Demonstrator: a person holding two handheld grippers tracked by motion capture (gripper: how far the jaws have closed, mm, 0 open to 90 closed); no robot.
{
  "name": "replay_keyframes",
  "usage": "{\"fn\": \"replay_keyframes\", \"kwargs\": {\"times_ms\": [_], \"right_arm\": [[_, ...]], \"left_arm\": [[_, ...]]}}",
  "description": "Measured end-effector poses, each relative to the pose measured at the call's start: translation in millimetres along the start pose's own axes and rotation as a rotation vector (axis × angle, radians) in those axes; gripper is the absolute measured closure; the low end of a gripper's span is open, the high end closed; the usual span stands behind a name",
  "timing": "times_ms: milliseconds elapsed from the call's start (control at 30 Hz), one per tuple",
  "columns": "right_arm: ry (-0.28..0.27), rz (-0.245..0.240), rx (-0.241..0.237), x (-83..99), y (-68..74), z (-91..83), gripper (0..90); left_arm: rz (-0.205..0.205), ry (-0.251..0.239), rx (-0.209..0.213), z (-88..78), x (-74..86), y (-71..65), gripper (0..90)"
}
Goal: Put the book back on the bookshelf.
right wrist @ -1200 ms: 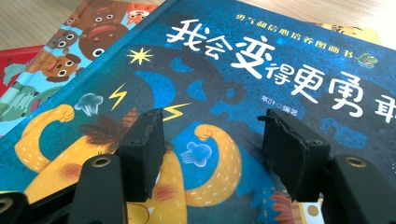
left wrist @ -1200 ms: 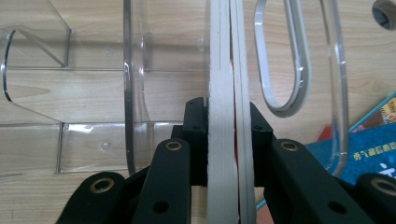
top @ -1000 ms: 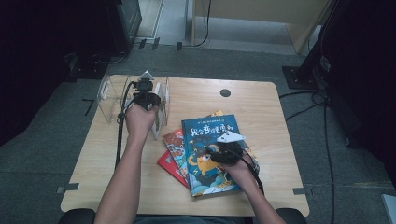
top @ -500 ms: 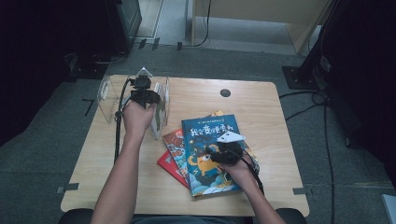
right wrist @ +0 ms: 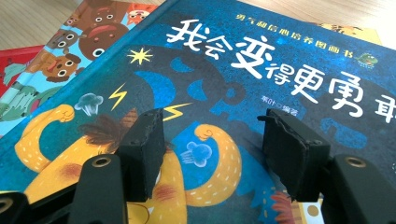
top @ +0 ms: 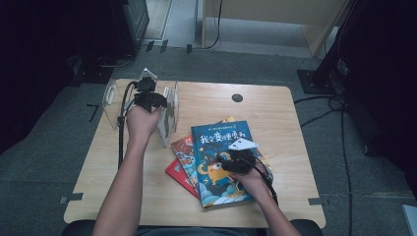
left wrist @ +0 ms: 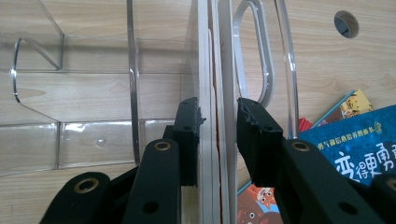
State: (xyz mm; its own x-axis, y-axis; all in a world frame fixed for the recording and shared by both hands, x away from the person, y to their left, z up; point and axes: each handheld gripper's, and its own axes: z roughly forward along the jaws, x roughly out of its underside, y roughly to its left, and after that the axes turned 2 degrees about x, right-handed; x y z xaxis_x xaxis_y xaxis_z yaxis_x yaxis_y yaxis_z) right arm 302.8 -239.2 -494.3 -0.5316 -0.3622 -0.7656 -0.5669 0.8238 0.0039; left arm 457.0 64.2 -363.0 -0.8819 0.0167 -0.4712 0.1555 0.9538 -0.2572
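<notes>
A clear acrylic book rack stands at the table's back left. A thin book stands upright on edge in it, against a divider. My left gripper straddles that book's top edge. Its jaws have just been opening: the left pad lies close along the book and the right pad stands off it. My right gripper hovers open just over the blue picture book, which tops a loose stack.
Under the blue book lie a cartoon-animal book, a red one and a yellow one. A round cable hole sits near the table's far edge. Cables trail on the floor at right.
The left hand has edged slightly farther along the rack and its jaws stand wider around the standing book. The right hand and the stack have not moved.
</notes>
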Motion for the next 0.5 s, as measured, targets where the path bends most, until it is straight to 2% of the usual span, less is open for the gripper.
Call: {"fn": "replay_keyframes", "kwargs": {"times_ms": [500], "right_arm": [[0.000, 0.000, 0.000, 0.0, 0.0, 0.0, 38.8]], "left_arm": [[-0.003, -0.010, 0.053, -14.4, -1.9, -0.6, 70.4]]}}
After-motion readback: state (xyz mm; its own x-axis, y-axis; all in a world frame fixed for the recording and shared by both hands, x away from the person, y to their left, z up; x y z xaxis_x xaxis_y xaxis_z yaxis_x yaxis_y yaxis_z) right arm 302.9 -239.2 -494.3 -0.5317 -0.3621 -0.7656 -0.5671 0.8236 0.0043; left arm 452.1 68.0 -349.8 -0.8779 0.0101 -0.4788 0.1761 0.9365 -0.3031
